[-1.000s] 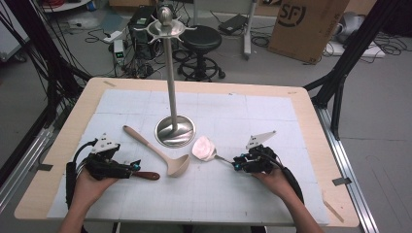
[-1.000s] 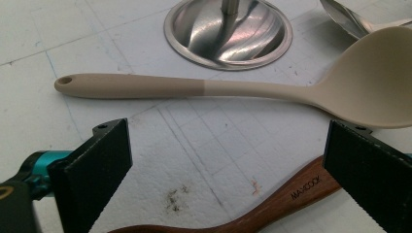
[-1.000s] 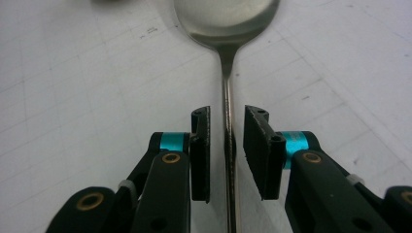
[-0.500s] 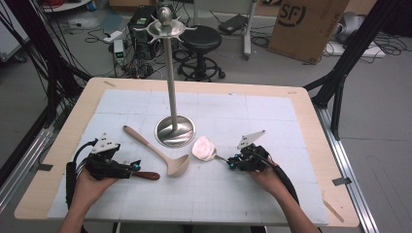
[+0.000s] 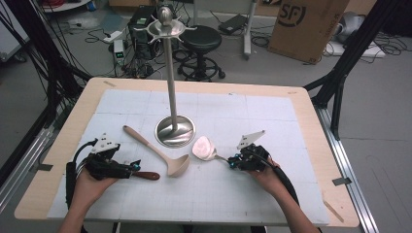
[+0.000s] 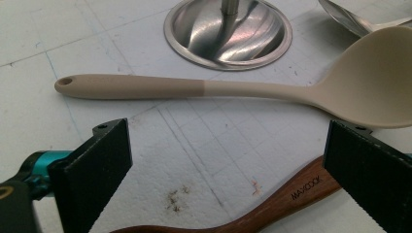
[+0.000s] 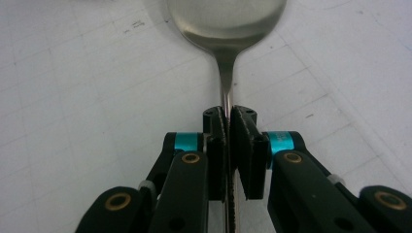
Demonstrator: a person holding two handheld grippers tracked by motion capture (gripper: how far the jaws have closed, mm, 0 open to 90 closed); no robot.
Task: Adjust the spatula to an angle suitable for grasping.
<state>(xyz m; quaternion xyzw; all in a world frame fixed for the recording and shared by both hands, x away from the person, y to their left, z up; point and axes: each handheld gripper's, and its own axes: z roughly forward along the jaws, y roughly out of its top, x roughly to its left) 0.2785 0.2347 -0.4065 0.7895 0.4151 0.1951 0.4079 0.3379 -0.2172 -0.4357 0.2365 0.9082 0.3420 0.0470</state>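
My right gripper (image 7: pixel 227 127) has its fingers (image 7: pixel 216 141) pressed tight on the thin handle of a shiny metal spoon (image 7: pixel 226 19). In the high view the right gripper (image 5: pixel 234 161) sits low at the right side of the tabletop (image 5: pixel 311 121), and the metal spoon (image 5: pixel 203 147) lies flat with its bowl pointing away from my hand, close to the round foot of the stand (image 5: pixel 175 131). My right hand (image 5: pixel 265 172) is wrapped around the back of the gripper.

My left gripper (image 6: pixel 228 165) has its fingers (image 6: pixel 92 165) spread wide apart. They hold nothing. Between them, low in the left gripper view, lies a brown wooden handle (image 6: pixel 272 206) with small letters on it. It lies on the white mat (image 6: pixel 29 111); I cannot tell if the right-hand finger touches it. In the high view the left gripper (image 5: pixel 135 167) is at the left side of the tabletop, with my left hand (image 5: pixel 90 182) behind it, and the wooden handle (image 5: pixel 145 175) sticks out just past the fingers.

A light tan ladle (image 6: pixel 272 90) lies flat just beyond my left fingers. Its long handle has a small hole at the end. Its scoop is next to the bowl of the metal spoon. In the high view the tan ladle (image 5: pixel 158 151) lies slanted in front of the stand, between my two grippers.

The stand is a tall silver pole on a round base, with small hooks (image 5: pixel 165 26) near its top.
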